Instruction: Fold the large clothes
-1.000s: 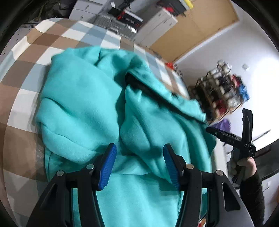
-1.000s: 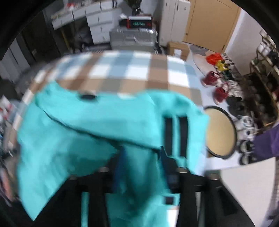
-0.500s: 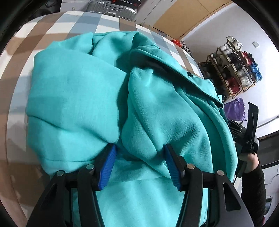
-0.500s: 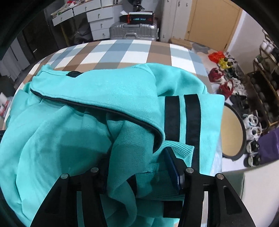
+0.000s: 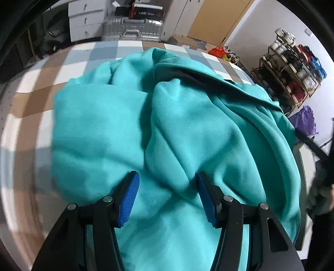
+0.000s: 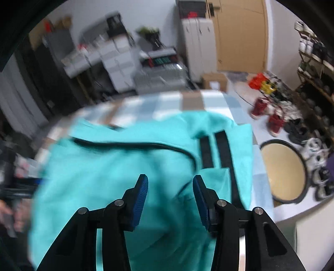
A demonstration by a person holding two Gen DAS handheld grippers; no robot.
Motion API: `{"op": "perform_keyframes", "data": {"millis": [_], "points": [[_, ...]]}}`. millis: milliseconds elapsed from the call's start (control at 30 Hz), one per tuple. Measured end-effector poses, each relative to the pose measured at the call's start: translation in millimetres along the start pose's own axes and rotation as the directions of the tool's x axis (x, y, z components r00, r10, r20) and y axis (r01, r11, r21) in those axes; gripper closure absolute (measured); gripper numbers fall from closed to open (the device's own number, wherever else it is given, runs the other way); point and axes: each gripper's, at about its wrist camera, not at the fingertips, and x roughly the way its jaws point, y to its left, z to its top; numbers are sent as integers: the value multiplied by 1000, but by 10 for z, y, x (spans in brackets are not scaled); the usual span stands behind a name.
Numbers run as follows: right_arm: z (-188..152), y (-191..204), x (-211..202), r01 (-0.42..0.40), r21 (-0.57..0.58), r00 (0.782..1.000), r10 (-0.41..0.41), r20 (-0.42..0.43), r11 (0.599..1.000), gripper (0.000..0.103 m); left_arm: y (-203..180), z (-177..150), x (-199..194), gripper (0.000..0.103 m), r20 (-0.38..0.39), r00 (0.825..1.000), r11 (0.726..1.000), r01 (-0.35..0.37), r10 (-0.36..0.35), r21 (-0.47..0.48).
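Observation:
A large teal sweatshirt [image 5: 187, 129] lies crumpled on the checked table [image 5: 41, 87]. It has a dark inner lining and two black stripes [image 6: 208, 152]. My left gripper [image 5: 167, 177] hangs over its near part, jaws apart and both blue pads bare, with a raised fold showing in the gap. In the right wrist view my right gripper [image 6: 170, 179] is above the sweatshirt [image 6: 125, 166] near the stripes. Its jaws are closing, the pads do not press on the cloth. A blurred right gripper [image 5: 321, 158] shows at the edge of the left wrist view.
Beyond the table [image 6: 187, 102] stand a silver suitcase [image 5: 131, 29], white drawers [image 5: 85, 18] and a shoe rack [image 5: 292, 66]. On the floor to the right lie a round tan disc [image 6: 281, 171] and several shoes [image 6: 269, 116].
The right gripper has come up off the sweatshirt: cloth covered its left finger before, now both pads are bare and closer together. The left wrist view has rolled and shifted over the garment.

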Motion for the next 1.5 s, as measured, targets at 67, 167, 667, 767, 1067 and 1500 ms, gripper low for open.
{"op": "perform_keyframes", "data": {"millis": [67, 167, 667, 767, 1067, 1500], "points": [[-159, 199, -490, -73, -9, 996, 73, 50, 997, 59, -58, -208, -185, 51, 3, 999, 999, 34, -34, 28], [-427, 541, -1179, -134, -44, 978, 139, 154, 990, 43, -171, -712, -597, 51, 69, 995, 995, 69, -74, 73], [-2367, 1830, -2505, -87, -115, 762, 141, 632, 990, 0, -61, -2528, -1343, 49, 258, 963, 996, 84, -77, -18], [-2378, 1734, -2506, -103, -81, 794, 131, 594, 991, 0, -49, -2631, -1265, 38, 258, 963, 993, 99, -81, -60], [-2497, 1301, -2553, -268, 59, 799, 187, 571, 962, 0, -277, -3233, -1037, 38, 182, 977, 992, 119, -108, -47], [-2713, 1596, -2470, -409, -71, 810, 398, 431, 910, 0, -222, -2969, -632, 89, 114, 975, 972, 203, -190, -117]]}}
